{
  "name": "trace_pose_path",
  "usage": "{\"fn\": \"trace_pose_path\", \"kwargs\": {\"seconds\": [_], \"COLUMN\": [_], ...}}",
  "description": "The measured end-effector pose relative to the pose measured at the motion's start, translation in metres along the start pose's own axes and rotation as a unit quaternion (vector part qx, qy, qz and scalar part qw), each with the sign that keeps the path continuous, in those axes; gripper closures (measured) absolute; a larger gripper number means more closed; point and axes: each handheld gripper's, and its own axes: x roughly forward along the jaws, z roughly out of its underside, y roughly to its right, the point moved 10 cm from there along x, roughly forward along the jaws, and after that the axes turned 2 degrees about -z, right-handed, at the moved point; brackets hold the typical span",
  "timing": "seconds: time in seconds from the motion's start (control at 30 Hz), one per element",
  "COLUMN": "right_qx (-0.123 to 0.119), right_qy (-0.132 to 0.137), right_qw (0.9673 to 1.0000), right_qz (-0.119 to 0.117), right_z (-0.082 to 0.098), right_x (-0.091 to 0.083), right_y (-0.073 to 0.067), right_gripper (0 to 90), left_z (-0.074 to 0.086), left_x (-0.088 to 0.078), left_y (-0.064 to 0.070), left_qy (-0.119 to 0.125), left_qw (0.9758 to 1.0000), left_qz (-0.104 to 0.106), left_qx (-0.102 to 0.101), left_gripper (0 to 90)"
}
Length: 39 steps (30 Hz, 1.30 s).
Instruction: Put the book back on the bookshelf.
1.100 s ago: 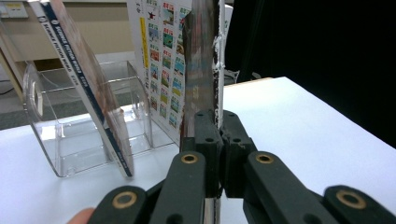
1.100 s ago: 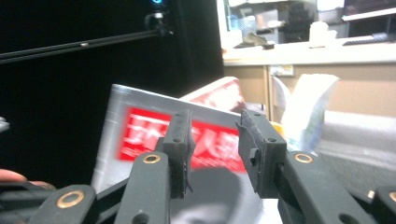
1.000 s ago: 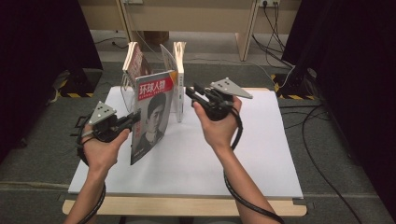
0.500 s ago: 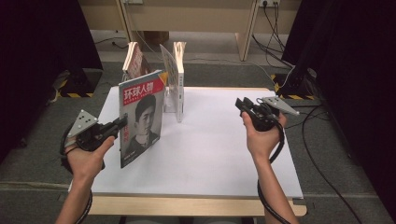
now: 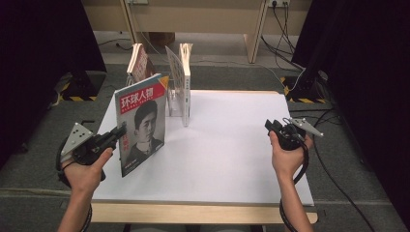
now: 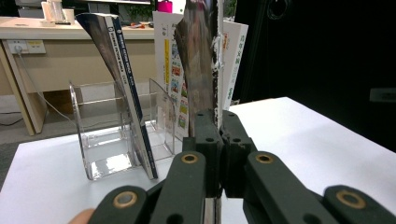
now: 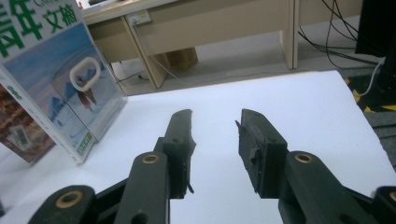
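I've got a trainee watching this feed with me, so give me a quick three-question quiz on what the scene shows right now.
1. True or false: the left gripper is shut on the red-covered magazine.
2. Which best describes the right gripper? A. shut on a book B. open with nothing between its jaws C. pressing on the clear rack
3. Fill in: the books behind the magazine stand in a clear ______ at the far edge of the white table.

Key: 1 true. 2 B. 3 rack.
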Motion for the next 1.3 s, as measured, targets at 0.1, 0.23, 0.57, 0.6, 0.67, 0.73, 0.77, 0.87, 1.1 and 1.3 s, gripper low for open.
{"fn": "trace_pose_path", "kwargs": {"seconds": [0.1,0.23,0.57,0.6,0.67,0.73,0.77,0.87,1.1,1.3], "right_qx": [0.005,0.011,0.013,0.016,0.015,0.018,0.017,0.015,0.016,0.016], "right_qy": [-0.007,-0.015,-0.039,-0.040,-0.044,-0.047,-0.049,-0.050,-0.057,-0.059], "right_qw": [1.0000,0.9998,0.9990,0.9988,0.9987,0.9985,0.9984,0.9984,0.9980,0.9978], "right_qz": [0.003,0.008,0.021,0.021,0.021,0.022,0.022,0.022,0.024,0.027], "right_z": [0.010,0.021,0.042,0.044,0.047,0.050,0.051,0.052,0.058,0.059], "right_x": [0.001,0.002,0.003,0.003,0.004,0.005,0.005,0.006,0.008,0.009], "right_y": [0.004,0.011,0.024,0.024,0.025,0.025,0.025,0.024,0.025,0.026], "right_gripper": [64.6,64.5,64.5,64.4,64.5,64.4,64.4,64.4,64.3,64.1], "left_z": [0.000,0.001,0.000,0.000,0.000,0.000,0.000,-0.001,-0.008,-0.013], "left_x": [-0.001,-0.005,-0.015,-0.016,-0.018,-0.021,-0.023,-0.027,-0.042,-0.057], "left_y": [-0.001,-0.005,-0.010,-0.011,-0.014,-0.016,-0.017,-0.020,-0.029,-0.036], "left_qy": [0.002,0.008,0.017,0.018,0.021,0.021,0.023,0.025,0.045,0.055], "left_qw": [1.0000,0.9999,0.9998,0.9998,0.9997,0.9996,0.9996,0.9995,0.9983,0.9974], "left_qz": [-0.003,-0.009,-0.010,-0.011,-0.013,-0.016,-0.018,-0.021,-0.037,-0.046], "left_qx": [0.000,0.001,0.008,0.006,0.003,0.003,0.002,-0.001,-0.001,-0.006], "left_gripper": [87.1,87.1,87.1,87.1,87.2,87.2,87.2,87.2,87.2,87.2]}}
